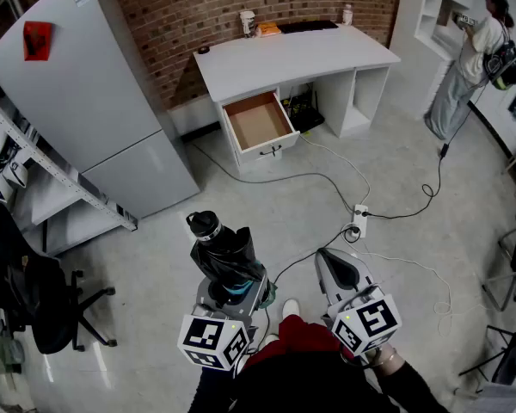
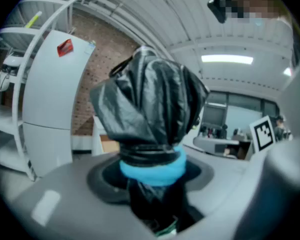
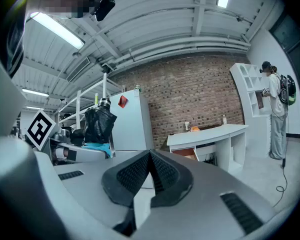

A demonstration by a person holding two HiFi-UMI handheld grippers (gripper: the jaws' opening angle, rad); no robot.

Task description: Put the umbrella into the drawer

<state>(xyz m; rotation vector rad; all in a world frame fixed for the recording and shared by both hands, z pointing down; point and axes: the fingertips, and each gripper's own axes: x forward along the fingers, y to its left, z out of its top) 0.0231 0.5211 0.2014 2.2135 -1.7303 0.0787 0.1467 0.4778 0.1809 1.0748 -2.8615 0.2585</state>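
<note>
A folded black umbrella (image 1: 219, 244) with a blue band stands upright in my left gripper (image 1: 228, 284), whose jaws are shut on it. In the left gripper view the umbrella (image 2: 149, 109) fills the middle and hides much beyond. My right gripper (image 1: 340, 271) is shut with nothing between its pads (image 3: 151, 173); it hangs level to the right of the left one. Across the floor, the white desk (image 1: 285, 56) has its drawer (image 1: 258, 120) pulled open, showing a bare brown bottom. The right gripper view shows the umbrella (image 3: 98, 125) at left and the desk (image 3: 210, 134) ahead.
A grey fridge (image 1: 86, 93) stands left of the desk, with a metal rack (image 1: 43, 170) beside it. A black office chair (image 1: 34, 304) is at the left. Cables and a power strip (image 1: 358, 222) lie on the floor. A person (image 1: 477, 50) stands at white shelves, far right.
</note>
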